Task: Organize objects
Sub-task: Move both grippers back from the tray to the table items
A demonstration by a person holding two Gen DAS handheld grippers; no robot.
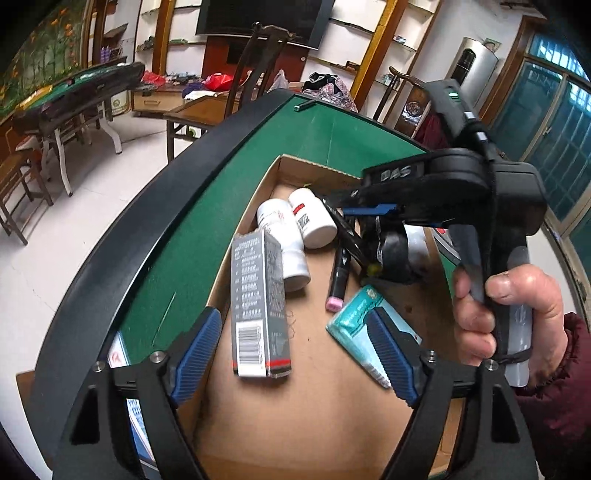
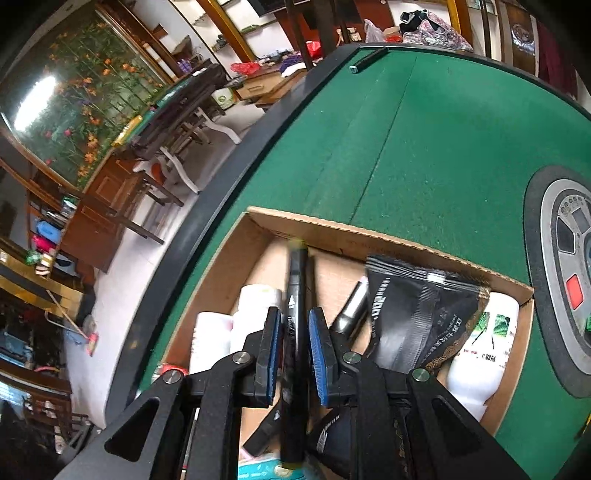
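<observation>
Right wrist view: right gripper (image 2: 295, 343) clamped on a black marker (image 2: 295, 295) at frame centre above the cardboard box (image 2: 332, 230), left gripper (image 1: 291, 354) spread empty lower down, likely mid-placement, next needing a gentle lowering and release between bottles (image 1: 314, 218).

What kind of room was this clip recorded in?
Probably a home living room used for mahjong: the work goes on over a green felt mahjong table, a second such table stands across the room, and a wall-mounted TV hangs between glass shelves.
</observation>
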